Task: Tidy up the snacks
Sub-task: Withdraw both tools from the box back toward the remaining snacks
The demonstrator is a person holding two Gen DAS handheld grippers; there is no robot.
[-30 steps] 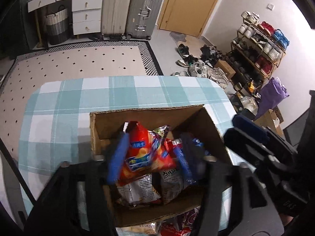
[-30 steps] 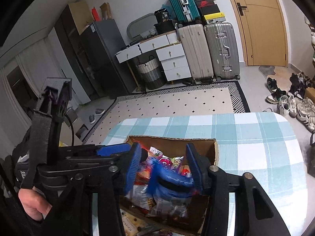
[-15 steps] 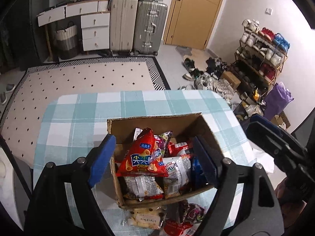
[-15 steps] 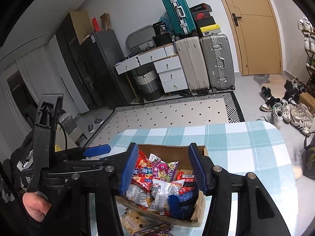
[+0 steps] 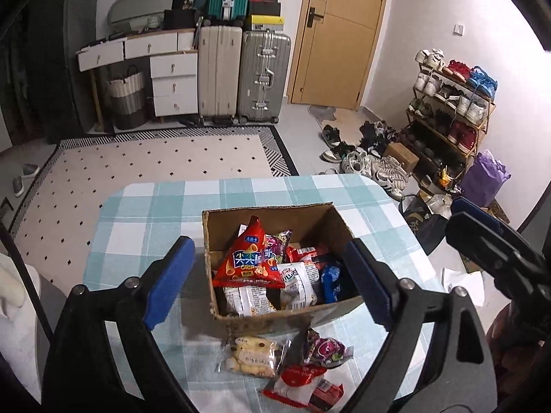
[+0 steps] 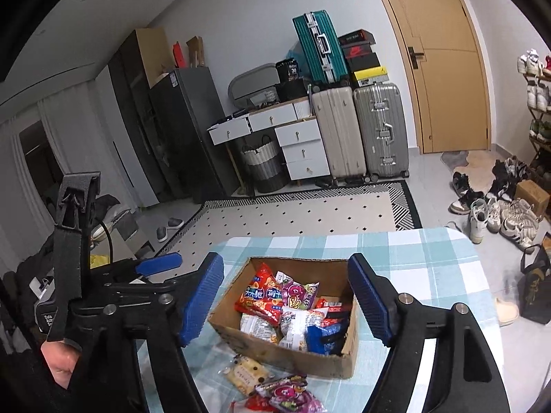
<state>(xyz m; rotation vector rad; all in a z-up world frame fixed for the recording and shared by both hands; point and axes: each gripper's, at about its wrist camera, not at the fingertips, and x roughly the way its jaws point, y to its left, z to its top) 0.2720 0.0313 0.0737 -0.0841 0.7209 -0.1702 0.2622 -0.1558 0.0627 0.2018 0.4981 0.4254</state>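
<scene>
A cardboard box (image 5: 220, 301) (image 6: 227, 323) stands on the checked table. It holds several snack bags, with a red triangular bag (image 5: 249, 263) (image 6: 260, 297) on top and a blue pack (image 5: 330, 282) (image 6: 325, 339) at the right. Three packets lie loose in front of the box: a yellow biscuit pack (image 5: 249, 356) (image 6: 244, 373), a purple bag (image 5: 325, 346) (image 6: 287, 392) and a red-white pack (image 5: 303, 387). My left gripper (image 5: 272, 284) is open and empty, raised above the box. My right gripper (image 6: 287, 303) is open and empty, also above it.
The table (image 5: 148, 213) has a teal-and-white checked cloth and rounded far corners. Beyond it lie a dotted rug (image 5: 155, 158), suitcases (image 5: 241, 75), drawers and a shoe rack (image 5: 447, 110) with shoes on the floor. A dark bag (image 6: 533, 289) stands by the table's right side.
Both grippers let go of their bags into the box, opened wide and rose back away from it. The red bag now rests on top of the pile.
</scene>
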